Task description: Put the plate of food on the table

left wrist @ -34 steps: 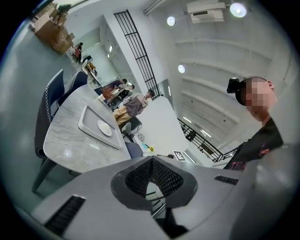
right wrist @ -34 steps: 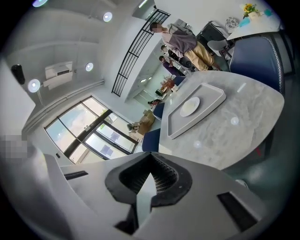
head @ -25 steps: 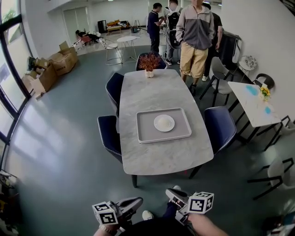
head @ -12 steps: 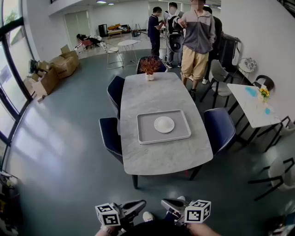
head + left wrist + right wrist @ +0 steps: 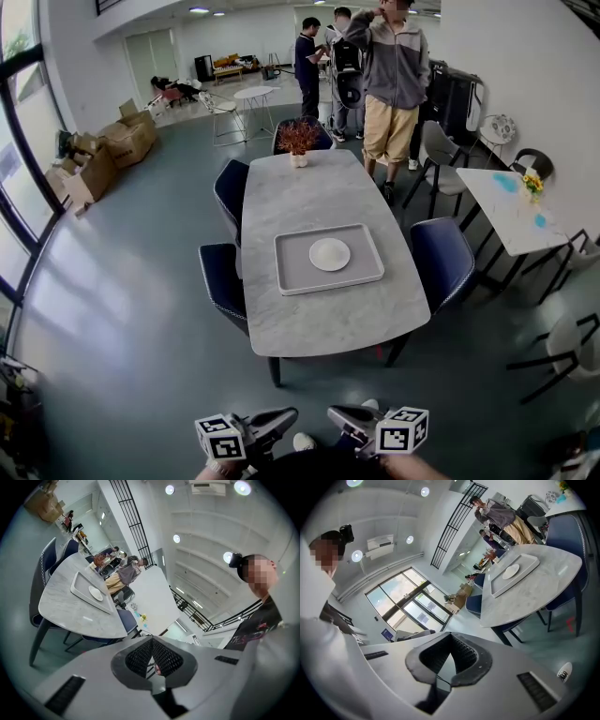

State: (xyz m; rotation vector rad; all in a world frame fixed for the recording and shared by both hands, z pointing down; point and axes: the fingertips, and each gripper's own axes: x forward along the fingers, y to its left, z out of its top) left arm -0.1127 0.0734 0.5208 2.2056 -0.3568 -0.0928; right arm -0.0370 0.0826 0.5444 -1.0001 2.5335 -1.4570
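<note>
Currently, left hand-held gripper (image 5: 281,418) and right hand-held gripper (image 5: 339,414) are held closed and empty, well apart from the table (image 5: 323,323); the plate (image 5: 329,254) could be shoved across its tray (image 5: 295,269) if met with jaws together.

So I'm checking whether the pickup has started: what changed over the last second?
Nothing was grasped. The right tool sank slightly in the head view; the left tool barely moved. Both are shut, empty and short of the table. The bystander in grey raised an arm. The plate stayed on the tray.
</note>
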